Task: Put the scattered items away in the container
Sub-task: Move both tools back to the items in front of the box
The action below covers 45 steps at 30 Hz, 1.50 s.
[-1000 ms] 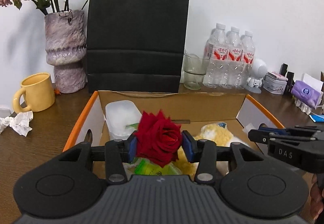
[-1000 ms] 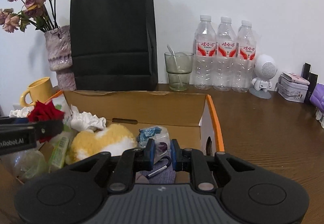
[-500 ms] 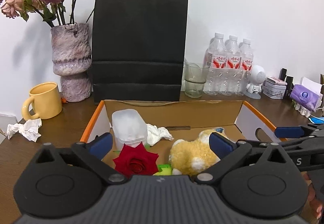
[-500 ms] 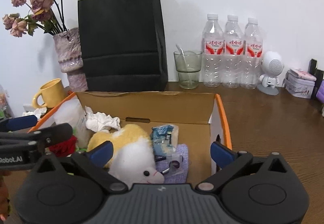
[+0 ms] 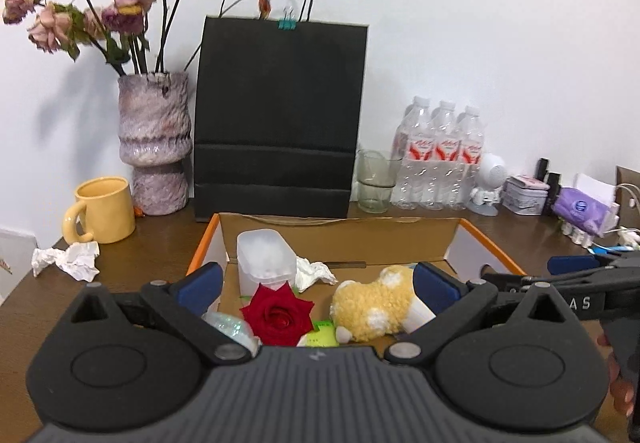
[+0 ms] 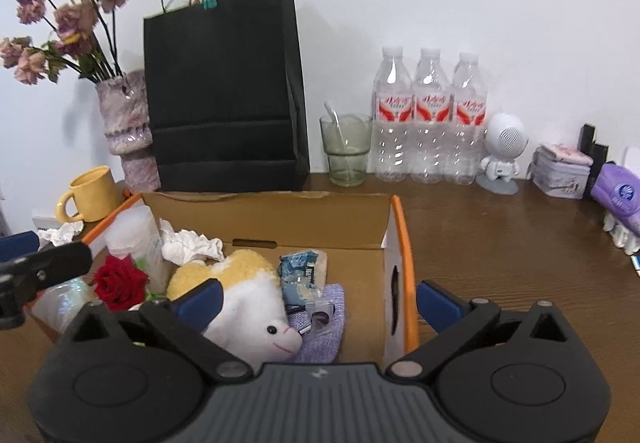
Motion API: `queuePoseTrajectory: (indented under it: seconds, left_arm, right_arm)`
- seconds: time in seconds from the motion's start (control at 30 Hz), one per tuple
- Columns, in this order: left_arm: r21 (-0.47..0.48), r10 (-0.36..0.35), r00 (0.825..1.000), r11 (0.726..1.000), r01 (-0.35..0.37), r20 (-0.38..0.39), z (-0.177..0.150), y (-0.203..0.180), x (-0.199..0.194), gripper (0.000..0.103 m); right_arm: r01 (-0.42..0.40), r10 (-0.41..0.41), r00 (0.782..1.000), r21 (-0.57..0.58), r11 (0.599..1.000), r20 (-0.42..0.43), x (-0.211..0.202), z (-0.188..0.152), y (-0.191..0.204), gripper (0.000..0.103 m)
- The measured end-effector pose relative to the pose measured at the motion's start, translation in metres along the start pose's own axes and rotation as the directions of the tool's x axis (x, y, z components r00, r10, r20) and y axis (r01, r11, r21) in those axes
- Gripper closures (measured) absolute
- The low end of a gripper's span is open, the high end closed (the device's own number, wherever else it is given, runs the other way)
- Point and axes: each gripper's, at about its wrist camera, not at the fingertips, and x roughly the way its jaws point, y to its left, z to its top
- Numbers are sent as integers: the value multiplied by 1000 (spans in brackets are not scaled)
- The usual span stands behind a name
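An open cardboard box (image 5: pixel 340 233) (image 6: pixel 304 211) with orange edges sits on the brown table. Inside lie a red rose (image 5: pixel 277 314) (image 6: pixel 119 283), a yellow-white plush animal (image 5: pixel 374 309) (image 6: pixel 244 295), a frosted plastic tub (image 5: pixel 262 259), crumpled tissue (image 6: pixel 192 246), a blue packet (image 6: pixel 301 270) and a purple cloth (image 6: pixel 324 327). My left gripper (image 5: pixel 318 283) hangs open above the box's near side, nothing between its fingers. My right gripper (image 6: pixel 318 297) is open too, over the box's right wall, empty.
Outside the box, a crumpled tissue (image 5: pixel 66 262) lies by a yellow mug (image 5: pixel 102 210). Behind stand a vase of dried flowers (image 5: pixel 154 141), a black paper bag (image 5: pixel 278 115), a glass (image 6: pixel 346 149), three water bottles (image 6: pixel 430 119), a white robot figure (image 6: pixel 502 155) and a tin (image 6: pixel 562 173).
Both grippers opened wide and drew back and up. The rose left the left jaws and now lies in the box; the right jaws let go of a small item there.
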Motion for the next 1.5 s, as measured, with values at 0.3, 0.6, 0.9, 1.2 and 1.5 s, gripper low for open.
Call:
queuePoseTrajectory:
  seconds: [0.3,0.6,0.9,1.2,1.5]
  left_arm:
    - [15,-3,1000,1000,3,14,-30,3,-47,0]
    - [-7,13,992,1000,-14,-123,-71,8,-43,0]
    - [41,36,976,999,-28,-213,-86,-2,-12,0]
    - [87,46,970,996,-26,-238,-86,-14,8,5]
    - [118,25,969,993,4,-247,-87,-29,12,15]
  right_arm:
    - [13,-10,997,-42,999,70,-60,-35,-3,0]
    - [-16,15,1000,-43,999,-26,-59,-80,-5,12]
    - [-34,27,993,-59,998,-113,-39,-95,3,22]
    - [-31,16,987,-90,995,-163,-26,-101,14,34]
    - [-28,15,986,-80,996,-165,-24,-102,13,36]
